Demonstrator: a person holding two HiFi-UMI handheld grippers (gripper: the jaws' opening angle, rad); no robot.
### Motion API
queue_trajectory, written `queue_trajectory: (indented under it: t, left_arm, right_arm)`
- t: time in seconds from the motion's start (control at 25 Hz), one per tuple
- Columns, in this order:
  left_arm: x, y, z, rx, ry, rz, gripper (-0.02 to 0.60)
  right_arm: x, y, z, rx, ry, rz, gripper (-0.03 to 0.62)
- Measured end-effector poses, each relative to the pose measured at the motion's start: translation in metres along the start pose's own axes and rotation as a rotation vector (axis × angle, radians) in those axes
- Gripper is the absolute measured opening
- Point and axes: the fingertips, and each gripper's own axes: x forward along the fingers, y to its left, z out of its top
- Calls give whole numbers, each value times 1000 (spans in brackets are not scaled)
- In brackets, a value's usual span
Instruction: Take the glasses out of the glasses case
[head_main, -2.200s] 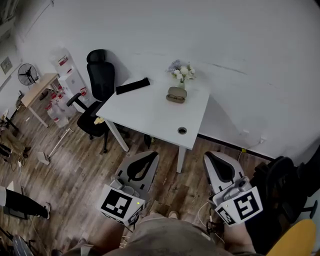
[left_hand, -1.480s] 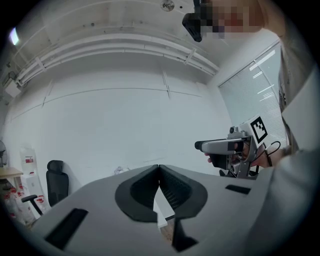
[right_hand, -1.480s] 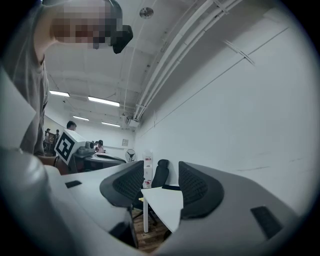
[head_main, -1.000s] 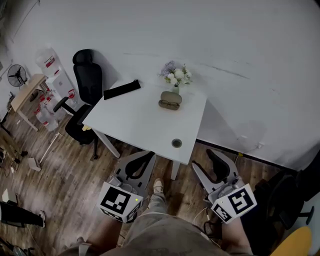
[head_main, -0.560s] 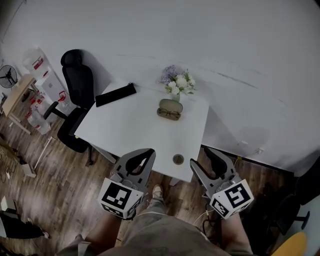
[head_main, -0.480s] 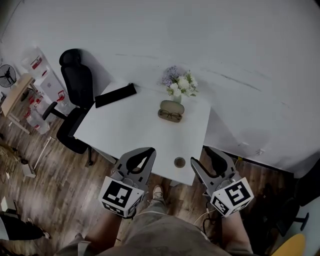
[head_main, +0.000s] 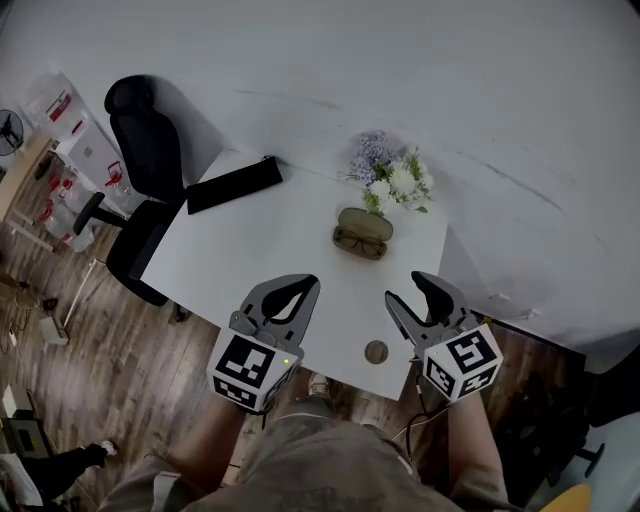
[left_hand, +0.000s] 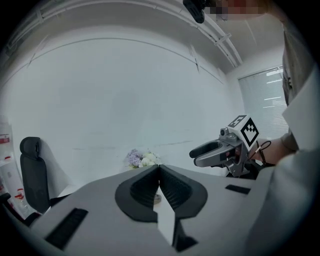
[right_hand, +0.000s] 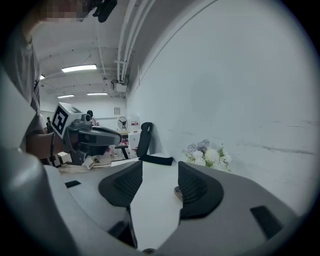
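An olive glasses case lies open on the white table, with dark-framed glasses resting in its lower half. Both grippers hover over the table's near edge, well short of the case. My left gripper is shut, its tips touching with nothing between them. My right gripper is open and its jaws are opening further, with only bare table between them. In both gripper views the case peeks out just behind a jaw.
A vase of white and lilac flowers stands right behind the case. A long black pouch lies at the table's far left. A round cable hole sits between the grippers near the front edge. A black office chair stands left of the table.
Both grippers have come forward from above the floor to over the table's near edge, and the table and case are closer in view. The right jaws stand a little wider.
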Motion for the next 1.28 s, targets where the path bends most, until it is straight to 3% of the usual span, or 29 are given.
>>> queue_trajectory:
  t: [0.36, 0.64, 1.28]
  left_arm:
    - [60, 43, -32, -29, 93, -13, 17]
    - [103, 58, -67, -48, 177, 17, 17]
    - [174, 80, -150, -108, 311, 43, 17]
  right_arm:
    - [89, -50, -36, 27, 133, 51, 233]
    - [149, -78, -82, 24, 251, 144, 235]
    - [254, -114, -195, -107, 499, 240, 236]
